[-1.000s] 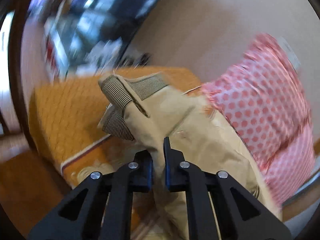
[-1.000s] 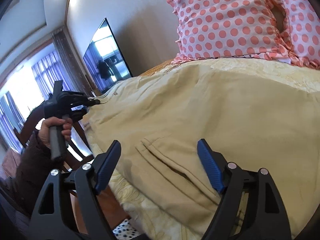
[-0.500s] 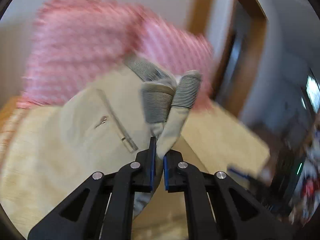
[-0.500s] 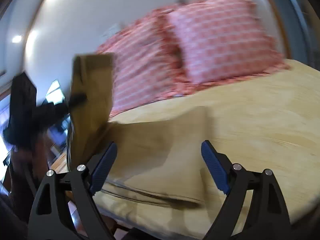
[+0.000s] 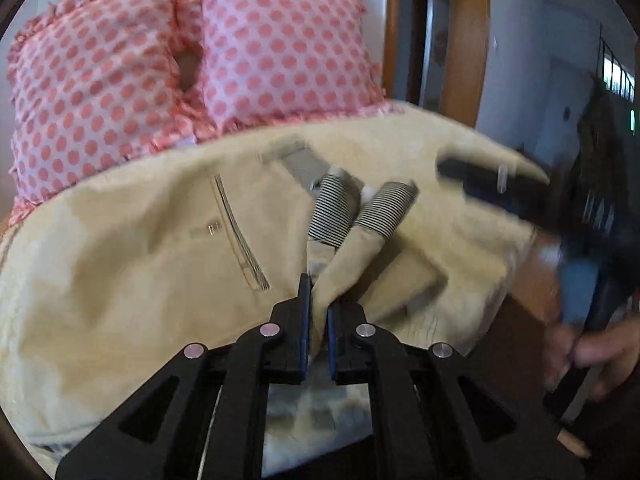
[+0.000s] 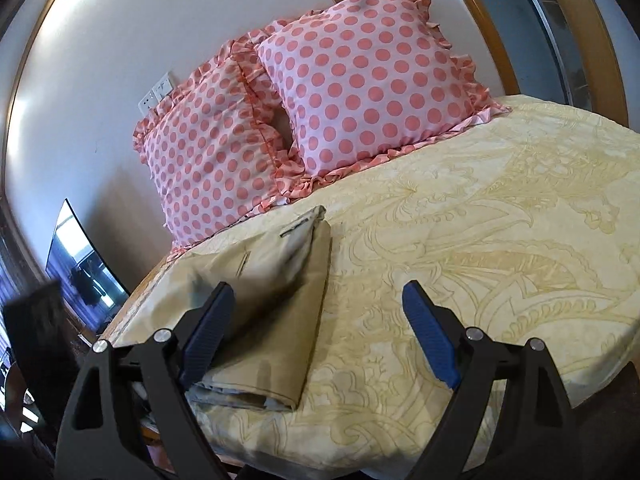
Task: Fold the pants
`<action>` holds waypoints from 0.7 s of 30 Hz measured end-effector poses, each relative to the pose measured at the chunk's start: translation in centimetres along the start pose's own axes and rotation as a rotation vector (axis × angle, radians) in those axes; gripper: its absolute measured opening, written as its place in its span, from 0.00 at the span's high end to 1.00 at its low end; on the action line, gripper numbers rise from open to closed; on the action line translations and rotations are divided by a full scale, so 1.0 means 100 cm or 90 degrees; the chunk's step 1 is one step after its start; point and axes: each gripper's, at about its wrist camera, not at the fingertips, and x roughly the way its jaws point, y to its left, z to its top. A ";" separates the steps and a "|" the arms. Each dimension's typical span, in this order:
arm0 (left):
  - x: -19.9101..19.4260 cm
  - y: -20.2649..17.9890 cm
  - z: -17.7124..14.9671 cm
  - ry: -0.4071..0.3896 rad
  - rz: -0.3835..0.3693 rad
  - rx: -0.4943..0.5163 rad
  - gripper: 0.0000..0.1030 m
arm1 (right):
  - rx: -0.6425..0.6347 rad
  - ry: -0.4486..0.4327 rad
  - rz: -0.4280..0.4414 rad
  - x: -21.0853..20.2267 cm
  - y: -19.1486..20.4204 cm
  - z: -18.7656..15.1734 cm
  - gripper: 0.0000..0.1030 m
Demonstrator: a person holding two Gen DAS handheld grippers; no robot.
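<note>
The beige pants [image 5: 168,248] lie folded over on the yellow bedspread [image 6: 460,248], near the bed's left edge; they also show in the right wrist view [image 6: 272,292]. My left gripper [image 5: 317,312] is shut on the pant legs just below their two striped cuffs [image 5: 362,210] and holds them above the pants' zip pocket area. My right gripper [image 6: 316,332] is open and empty, hovering over the folded pants' right edge. The right gripper also shows blurred at the right of the left wrist view [image 5: 520,188].
Two pink polka-dot pillows [image 6: 320,104] lean on the wall at the head of the bed. A TV [image 6: 76,264] stands to the left beyond the bed edge. A wooden door frame [image 5: 464,40] is at the right.
My left gripper has carried the leg cuffs across and over the pants, folding them. My right gripper has pulled back from the waist and stayed open.
</note>
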 end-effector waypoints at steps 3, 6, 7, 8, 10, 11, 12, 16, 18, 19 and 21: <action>-0.004 0.002 -0.002 -0.013 -0.016 0.005 0.93 | -0.010 -0.007 0.008 0.000 0.007 0.008 0.17; -0.018 0.011 -0.004 -0.012 -0.063 -0.003 0.82 | -0.024 -0.014 0.063 0.008 0.025 0.022 0.17; -0.025 0.015 -0.005 -0.016 -0.077 -0.009 0.75 | -0.027 -0.013 0.084 0.010 0.031 0.025 0.17; -0.036 0.020 -0.005 -0.025 -0.087 -0.016 0.67 | -0.031 -0.002 0.120 0.017 0.039 0.029 0.16; -0.065 0.036 -0.004 -0.079 -0.071 -0.036 0.01 | -0.039 0.039 0.173 0.037 0.055 0.032 0.12; -0.076 0.046 -0.003 -0.112 -0.050 -0.049 0.01 | -0.041 0.060 0.187 0.045 0.060 0.031 0.12; -0.085 0.064 0.000 -0.132 -0.019 -0.069 0.01 | -0.042 0.087 0.198 0.058 0.065 0.029 0.12; -0.068 0.116 0.000 -0.098 0.059 -0.159 0.01 | -0.026 0.231 0.146 0.103 0.065 0.004 0.11; -0.040 0.134 -0.010 -0.010 0.080 -0.190 0.01 | -0.044 0.228 0.153 0.099 0.063 -0.003 0.11; -0.028 0.137 -0.018 0.034 0.082 -0.193 0.01 | -0.056 0.242 0.153 0.098 0.065 -0.004 0.11; -0.030 0.128 -0.023 0.030 0.091 -0.150 0.01 | -0.084 0.277 0.143 0.096 0.071 -0.001 0.11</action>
